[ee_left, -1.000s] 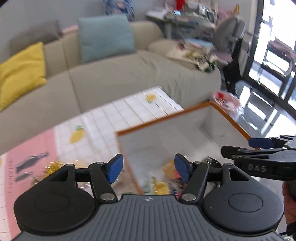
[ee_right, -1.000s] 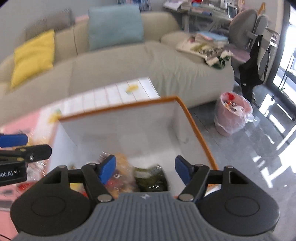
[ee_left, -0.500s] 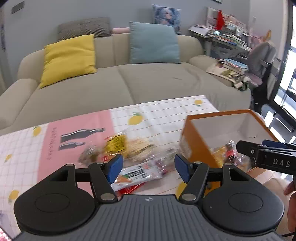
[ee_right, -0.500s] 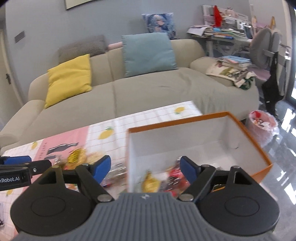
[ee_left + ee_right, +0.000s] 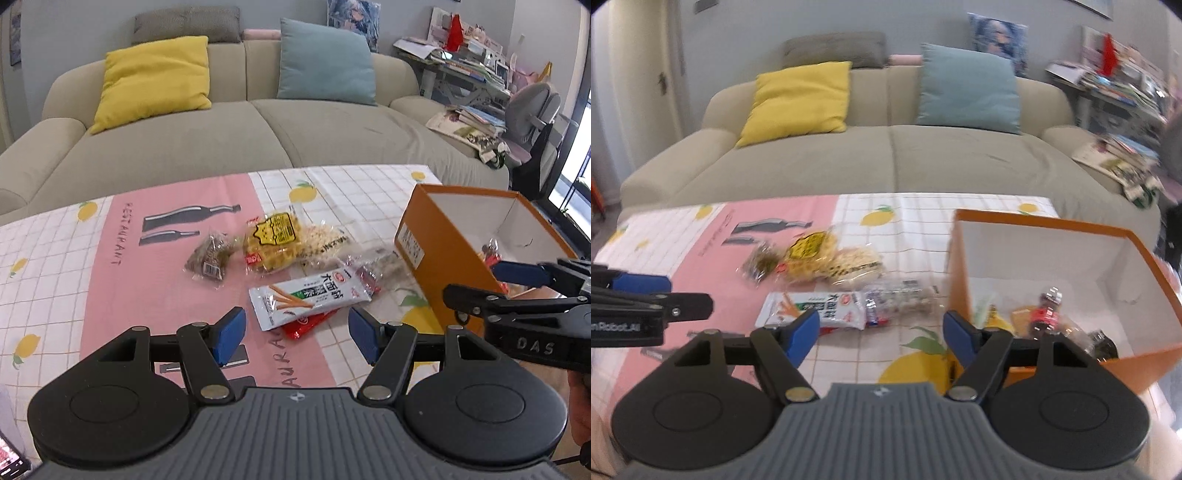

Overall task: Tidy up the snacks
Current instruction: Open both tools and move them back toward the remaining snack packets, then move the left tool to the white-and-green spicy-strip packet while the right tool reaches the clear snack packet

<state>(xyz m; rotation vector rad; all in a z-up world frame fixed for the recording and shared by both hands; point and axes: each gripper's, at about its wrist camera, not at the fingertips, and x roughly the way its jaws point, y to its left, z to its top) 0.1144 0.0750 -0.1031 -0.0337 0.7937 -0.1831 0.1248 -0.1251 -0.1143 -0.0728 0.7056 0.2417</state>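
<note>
Several snack packets lie on the tablecloth: a white breadstick packet [image 5: 308,299] over a red one [image 5: 308,325], a yellow packet [image 5: 273,240], a dark green one [image 5: 208,254] and a clear one [image 5: 373,266]. The orange box [image 5: 439,254] stands to their right and holds several snacks [image 5: 1047,314]. My left gripper [image 5: 295,334] is open and empty, just short of the white packet. My right gripper [image 5: 877,334] is open and empty, between the packets [image 5: 816,308] and the box [image 5: 958,266].
A pink and white lemon-print tablecloth [image 5: 110,266] covers the table. A beige sofa [image 5: 221,140] with yellow and teal cushions stands behind it. A cluttered desk and grey chair [image 5: 532,107] are at the right. A phone [image 5: 11,458] shows at the lower left.
Both grippers have pulled back and swung left from over the box. The snack pile on the cloth has come into view. Both stayed open and empty.
</note>
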